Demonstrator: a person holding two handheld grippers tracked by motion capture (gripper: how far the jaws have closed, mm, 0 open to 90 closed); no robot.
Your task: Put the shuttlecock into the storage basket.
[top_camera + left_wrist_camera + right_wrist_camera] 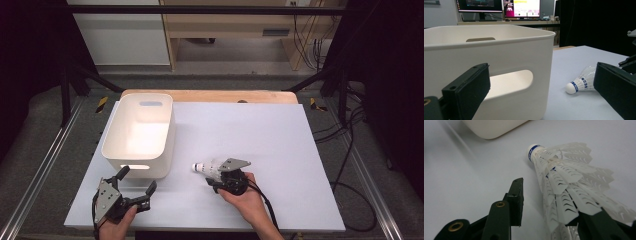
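Observation:
A white feathered shuttlecock point(204, 167) with a blue-banded cork lies on its side on the white table top point(260, 140), cork pointing toward the bin. My right gripper point(214, 178) is open around its skirt. In the right gripper view the shuttlecock point(564, 182) lies between the jaws, with a gap at the left jaw while the skirt covers the right jaw's tip. My left gripper point(138, 179) stands open near the front left, holding nothing. In the left gripper view the shuttlecock point(580, 83) shows just left of the right jaw.
A white plastic bin point(114, 131) with handle slots stands at the table's left, just beyond my left gripper; its near wall point(524, 55) looms close in the left gripper view. Table edges and metal rails run along both sides. Cables trail on the floor at right.

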